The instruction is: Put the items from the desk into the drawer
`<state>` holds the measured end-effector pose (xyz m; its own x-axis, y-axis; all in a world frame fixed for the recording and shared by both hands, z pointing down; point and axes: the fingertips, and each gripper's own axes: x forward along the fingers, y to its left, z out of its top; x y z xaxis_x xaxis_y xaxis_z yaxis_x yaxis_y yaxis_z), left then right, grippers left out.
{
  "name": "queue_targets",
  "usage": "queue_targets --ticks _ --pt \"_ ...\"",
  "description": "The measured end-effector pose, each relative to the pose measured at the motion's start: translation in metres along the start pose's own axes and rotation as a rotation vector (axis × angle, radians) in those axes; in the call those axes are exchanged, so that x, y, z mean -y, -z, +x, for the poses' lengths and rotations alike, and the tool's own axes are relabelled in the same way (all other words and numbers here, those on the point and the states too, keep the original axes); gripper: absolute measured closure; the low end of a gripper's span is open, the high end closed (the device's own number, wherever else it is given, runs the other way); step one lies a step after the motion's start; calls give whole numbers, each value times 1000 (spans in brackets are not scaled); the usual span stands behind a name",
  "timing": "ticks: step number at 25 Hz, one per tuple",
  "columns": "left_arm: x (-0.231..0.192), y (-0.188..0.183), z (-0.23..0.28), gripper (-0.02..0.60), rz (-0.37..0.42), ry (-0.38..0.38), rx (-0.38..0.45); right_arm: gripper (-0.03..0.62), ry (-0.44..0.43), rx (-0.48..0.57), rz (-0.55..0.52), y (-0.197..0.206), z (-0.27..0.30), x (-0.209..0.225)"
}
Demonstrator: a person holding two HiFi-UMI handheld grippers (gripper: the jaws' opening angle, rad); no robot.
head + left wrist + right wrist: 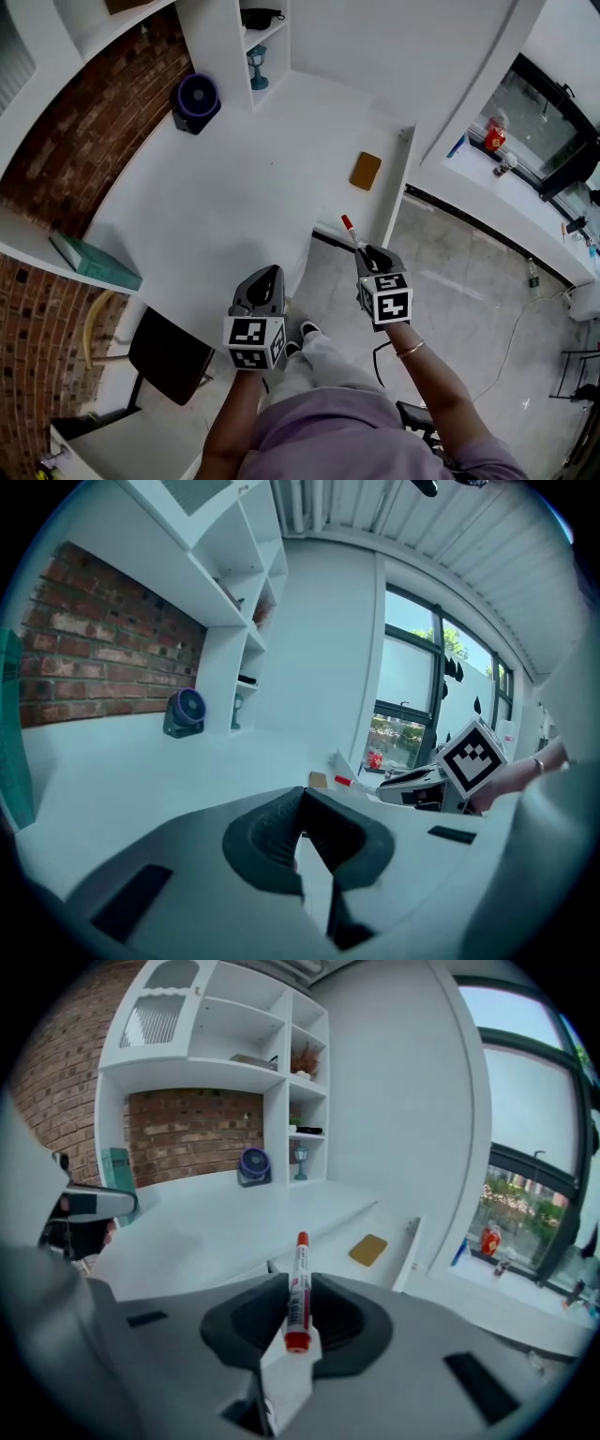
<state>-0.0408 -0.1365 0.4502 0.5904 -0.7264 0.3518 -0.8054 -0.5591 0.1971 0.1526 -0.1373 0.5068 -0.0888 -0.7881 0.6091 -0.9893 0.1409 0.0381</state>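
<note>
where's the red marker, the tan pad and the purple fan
red marker point(298, 1288), right gripper view, middle of its white barrel
tan pad point(366, 171), head view, centre of its top face
purple fan point(198, 96), head view, centre of its round grille

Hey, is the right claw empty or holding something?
Holding: the right claw is shut on a red-capped marker, which sticks out forward between its jaws.

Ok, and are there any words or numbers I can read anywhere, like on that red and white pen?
Nothing here can be read as words or numbers.
Marker: dark print runs along its white barrel, too blurred to read.
Patterned cubes: black-and-white squares only, no letters.
Green book: no words show on it.
Tan pad: plain, no print visible.
</note>
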Motion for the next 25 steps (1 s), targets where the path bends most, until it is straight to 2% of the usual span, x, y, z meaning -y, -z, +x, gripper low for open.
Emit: queue_targets --ticks 12,18,25 --pt "8 -6 33 583 21 55 -17 516 46 -22 45 -5 26 30" --pt "12 -14 64 583 18 39 -26 520 26 -38 72 -9 58 52" --pt "-1 -17 95 583 -18 -21 -42 528 -19 -92 86 -8 105 68"
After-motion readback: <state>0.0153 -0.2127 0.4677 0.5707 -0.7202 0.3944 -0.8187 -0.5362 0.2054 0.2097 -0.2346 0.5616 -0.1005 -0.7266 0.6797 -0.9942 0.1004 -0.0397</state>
